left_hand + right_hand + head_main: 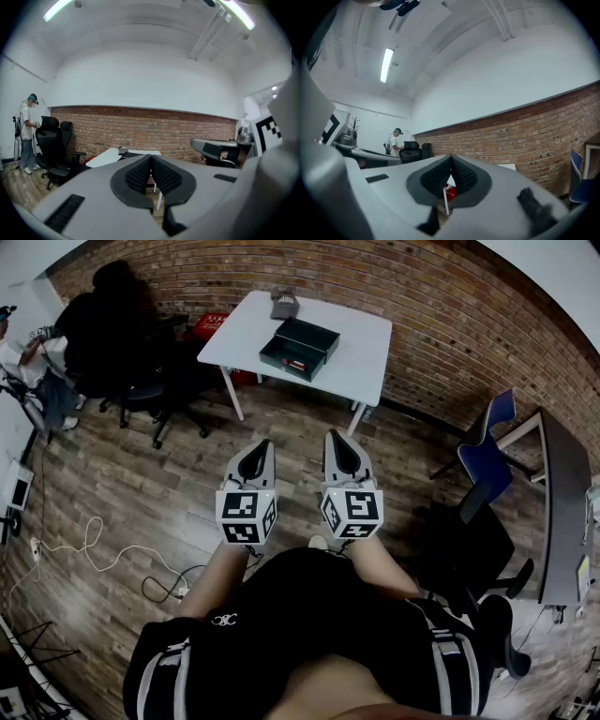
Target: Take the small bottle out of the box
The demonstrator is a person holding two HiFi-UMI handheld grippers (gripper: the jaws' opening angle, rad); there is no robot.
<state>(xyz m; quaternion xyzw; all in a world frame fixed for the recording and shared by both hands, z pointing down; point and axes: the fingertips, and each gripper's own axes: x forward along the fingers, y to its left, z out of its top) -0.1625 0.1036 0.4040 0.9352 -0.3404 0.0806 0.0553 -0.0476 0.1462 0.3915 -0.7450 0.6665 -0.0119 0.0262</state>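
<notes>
L tongs (pixel 265 443), R tongs (pixel 331 435): closed, empty

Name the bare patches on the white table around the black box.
Two bare patches on the white table: its left end, between the black box and the left edge, and its right end, between box and right edge. Behind the box a grey object crowds the far edge; the strip in front is narrow.
</notes>
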